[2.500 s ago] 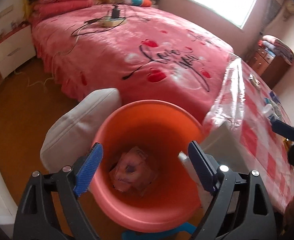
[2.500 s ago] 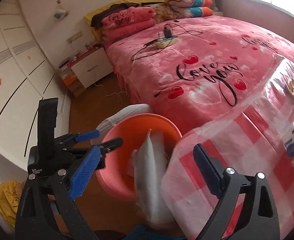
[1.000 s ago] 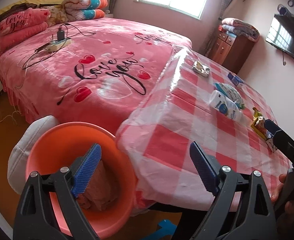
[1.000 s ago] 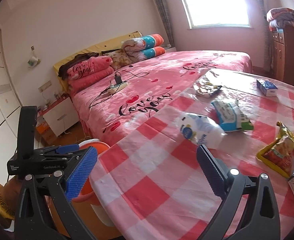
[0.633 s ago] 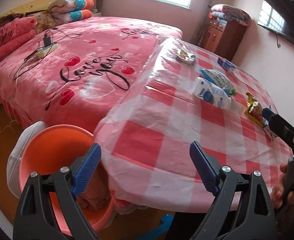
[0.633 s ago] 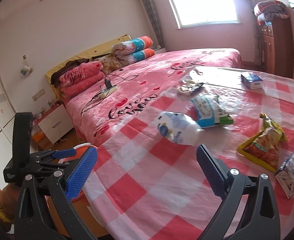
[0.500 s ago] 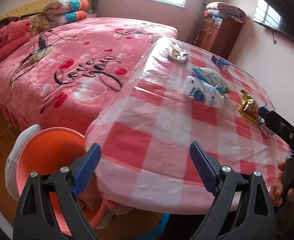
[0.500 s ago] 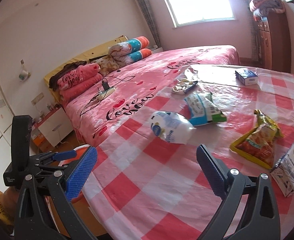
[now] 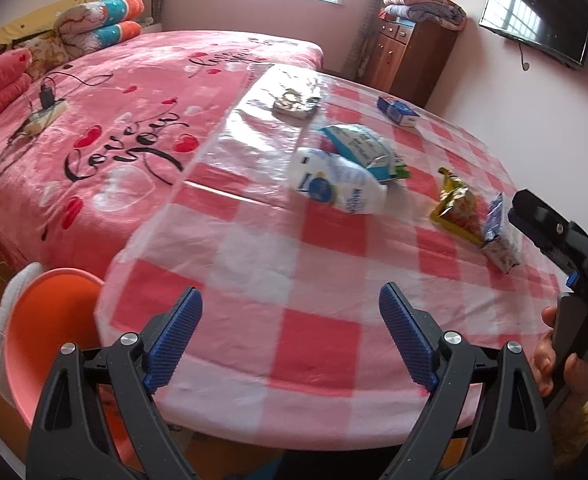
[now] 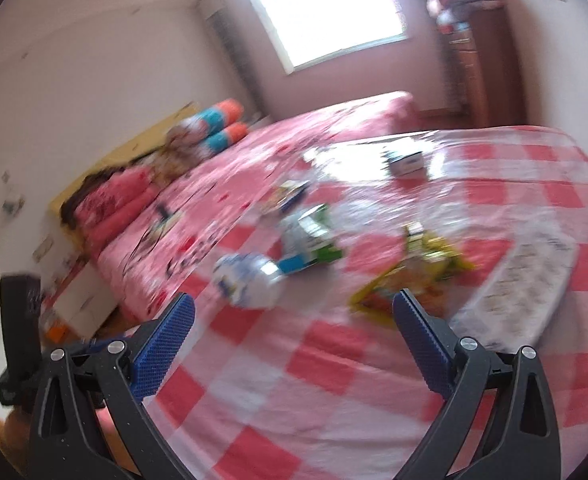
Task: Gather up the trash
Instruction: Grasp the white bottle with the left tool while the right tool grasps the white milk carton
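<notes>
Several pieces of trash lie on the checked bench (image 9: 325, 344): a white pouch (image 9: 335, 188) at centre, a blue-green packet (image 9: 363, 150) touching it at one o'clock, a yellow wrapper (image 9: 455, 208) and a small carton (image 9: 497, 236) at three o'clock. Both tongs, left (image 9: 290, 338) and right (image 10: 294, 338), gape empty above the near edge. An orange bin (image 9: 42, 332) waits at eight o'clock. Judged step: reaching for a piece; next, descend around one item and clamp.
</notes>
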{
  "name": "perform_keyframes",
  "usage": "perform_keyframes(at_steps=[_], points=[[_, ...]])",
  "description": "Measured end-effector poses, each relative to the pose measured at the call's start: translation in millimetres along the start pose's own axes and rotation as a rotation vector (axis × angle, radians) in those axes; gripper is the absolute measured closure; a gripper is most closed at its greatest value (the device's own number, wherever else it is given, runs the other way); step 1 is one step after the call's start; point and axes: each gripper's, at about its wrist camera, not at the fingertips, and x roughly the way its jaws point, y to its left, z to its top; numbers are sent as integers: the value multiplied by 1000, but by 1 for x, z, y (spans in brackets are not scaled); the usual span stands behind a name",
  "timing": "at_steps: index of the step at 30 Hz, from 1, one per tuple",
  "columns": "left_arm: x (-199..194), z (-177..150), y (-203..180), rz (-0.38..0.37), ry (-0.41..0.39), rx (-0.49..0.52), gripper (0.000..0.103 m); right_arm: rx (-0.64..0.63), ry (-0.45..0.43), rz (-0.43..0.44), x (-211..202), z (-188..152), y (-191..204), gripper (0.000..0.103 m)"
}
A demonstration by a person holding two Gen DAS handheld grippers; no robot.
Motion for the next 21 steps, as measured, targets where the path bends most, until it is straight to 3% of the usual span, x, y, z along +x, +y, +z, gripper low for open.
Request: perform_keyframes(at_steps=[4,8,16,21], points=[[8,8,-10,-51,17,-46,12,103,-82,-76,-21,9,-35,5],[20,16,-17,-78,35,-101,12,209,-105,-139,-28,15,-72,5],[43,38,-25,-117,29,-189,12,416,-89,-192,-32,10,-132,5],[58,53,-30,-120,15,-220,13,437,-49,-187,-23,6,-144,6]])
